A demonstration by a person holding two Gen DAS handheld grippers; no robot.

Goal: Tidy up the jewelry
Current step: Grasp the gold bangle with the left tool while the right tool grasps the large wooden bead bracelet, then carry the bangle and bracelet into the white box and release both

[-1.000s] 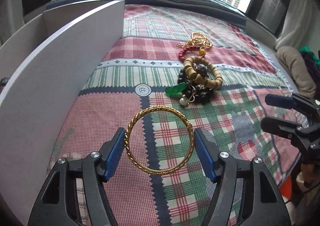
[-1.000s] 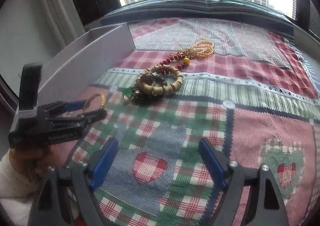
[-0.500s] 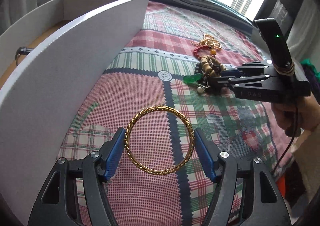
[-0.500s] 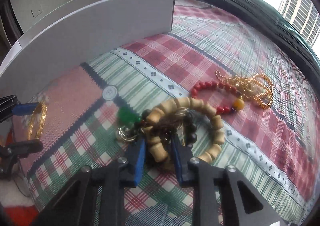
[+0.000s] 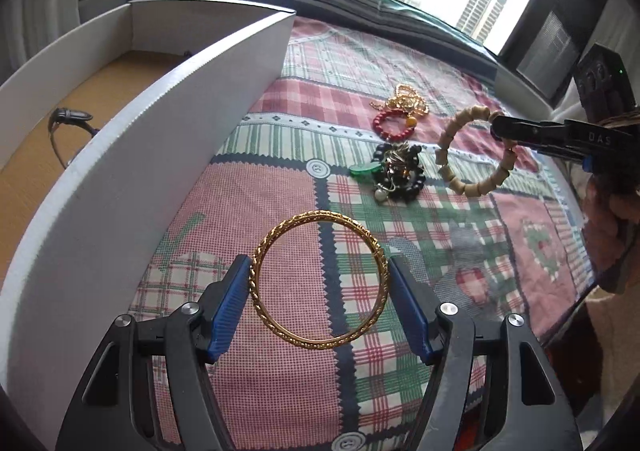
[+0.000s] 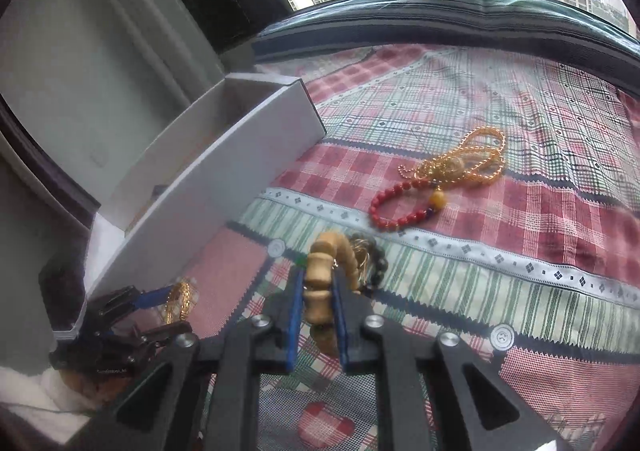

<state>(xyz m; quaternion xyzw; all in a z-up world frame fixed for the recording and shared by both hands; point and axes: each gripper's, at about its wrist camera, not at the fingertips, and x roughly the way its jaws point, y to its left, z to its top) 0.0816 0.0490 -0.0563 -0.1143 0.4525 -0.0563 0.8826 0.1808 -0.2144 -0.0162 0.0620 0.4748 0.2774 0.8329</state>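
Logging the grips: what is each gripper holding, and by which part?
Left gripper: gold bangle, across its outer sides. Right gripper: wooden bead bracelet, pinching one bead.

gold bangle [image 5: 319, 280]: twisted, shiny metal. beaded bracelet [image 5: 472, 149]: matt pale wood. patchwork quilt [image 5: 264, 207]: woven cloth, matt. box [image 5: 160, 155]: smooth white card. left claw [image 5: 320, 303] pads [image 5: 231, 305]: ribbed blue rubber.

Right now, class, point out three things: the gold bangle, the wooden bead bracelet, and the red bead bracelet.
gold bangle [image 5: 320, 347], left wrist view, on its near rim.
wooden bead bracelet [image 5: 444, 139], left wrist view, on its left-side beads.
red bead bracelet [image 6: 396, 225], right wrist view, on its lower beads.
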